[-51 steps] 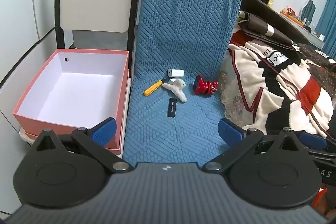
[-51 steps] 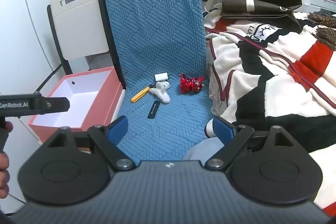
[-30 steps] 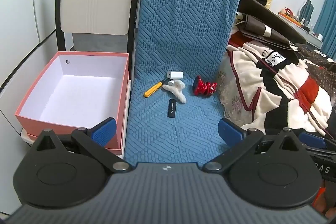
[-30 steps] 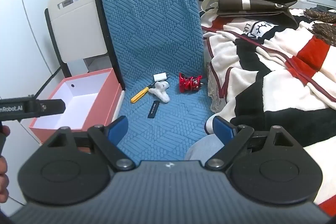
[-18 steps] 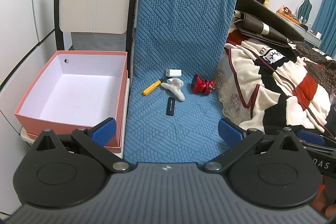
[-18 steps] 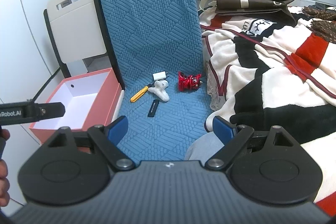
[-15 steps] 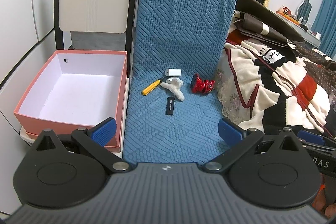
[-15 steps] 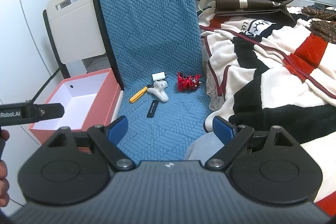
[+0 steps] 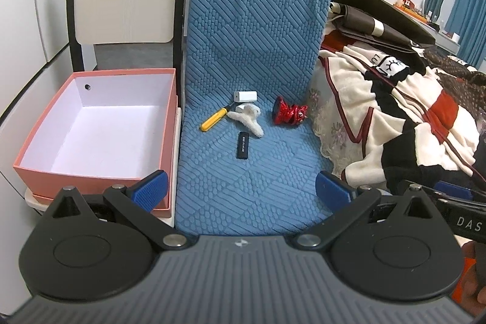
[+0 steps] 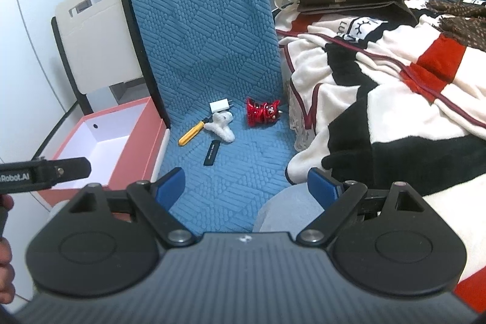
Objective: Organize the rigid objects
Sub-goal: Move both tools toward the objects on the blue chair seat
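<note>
Ahead of both tongs, the blue chair cushion (image 9: 252,56) is a thick quilted cloth, matt and ribbed. On it, the red ornament (image 9: 288,114) looks glossy, like foil or glazed plastic; the white hair clip (image 9: 247,119) is fuzzy plush; the black stick (image 9: 243,145) is smooth matt plastic. Left of the tongs, the pink box (image 9: 88,123) is matt cardboard. To their right, the blanket (image 10: 395,99) is soft fleece.
</note>
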A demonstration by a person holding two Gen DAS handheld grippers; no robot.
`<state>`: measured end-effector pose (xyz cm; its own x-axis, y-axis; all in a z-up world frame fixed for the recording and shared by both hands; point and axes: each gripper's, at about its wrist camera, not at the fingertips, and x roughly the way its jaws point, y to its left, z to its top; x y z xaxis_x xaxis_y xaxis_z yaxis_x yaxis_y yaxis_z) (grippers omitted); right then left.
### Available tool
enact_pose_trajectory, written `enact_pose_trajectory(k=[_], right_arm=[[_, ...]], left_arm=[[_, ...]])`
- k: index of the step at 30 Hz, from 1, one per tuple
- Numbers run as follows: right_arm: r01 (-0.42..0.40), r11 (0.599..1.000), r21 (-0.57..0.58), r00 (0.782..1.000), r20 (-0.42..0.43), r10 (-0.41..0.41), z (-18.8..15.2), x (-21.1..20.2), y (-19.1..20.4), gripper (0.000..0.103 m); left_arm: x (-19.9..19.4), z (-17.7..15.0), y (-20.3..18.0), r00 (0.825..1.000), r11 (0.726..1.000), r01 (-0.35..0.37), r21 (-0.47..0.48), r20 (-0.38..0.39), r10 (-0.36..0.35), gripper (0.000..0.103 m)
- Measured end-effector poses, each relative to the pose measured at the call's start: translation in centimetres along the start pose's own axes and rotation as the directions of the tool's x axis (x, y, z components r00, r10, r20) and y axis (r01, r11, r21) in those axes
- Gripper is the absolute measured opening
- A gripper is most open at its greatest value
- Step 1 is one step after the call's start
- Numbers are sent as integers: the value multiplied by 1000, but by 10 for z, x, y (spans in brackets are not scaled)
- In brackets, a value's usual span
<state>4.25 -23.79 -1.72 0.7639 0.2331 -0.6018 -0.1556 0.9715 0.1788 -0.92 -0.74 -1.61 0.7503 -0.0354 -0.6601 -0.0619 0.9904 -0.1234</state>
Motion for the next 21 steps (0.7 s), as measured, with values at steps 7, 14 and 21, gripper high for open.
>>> enact_pose_trajectory(k=[7, 14, 21], right_arm=[[-9, 999, 35, 999, -31, 10, -10, 3, -7, 89], [7, 1000, 26, 1000, -24, -7, -9, 1, -9, 89], [4, 1000, 17, 1000, -13, -4, -9, 2, -7, 89]], left_arm=[[0, -13, -4, 1000, 1000, -1, 4, -2, 1, 103], [4, -15, -6, 1000, 1000, 12, 2, -12, -12, 103], [8, -18, -6, 1000, 1000, 23, 7, -16, -23, 103]])
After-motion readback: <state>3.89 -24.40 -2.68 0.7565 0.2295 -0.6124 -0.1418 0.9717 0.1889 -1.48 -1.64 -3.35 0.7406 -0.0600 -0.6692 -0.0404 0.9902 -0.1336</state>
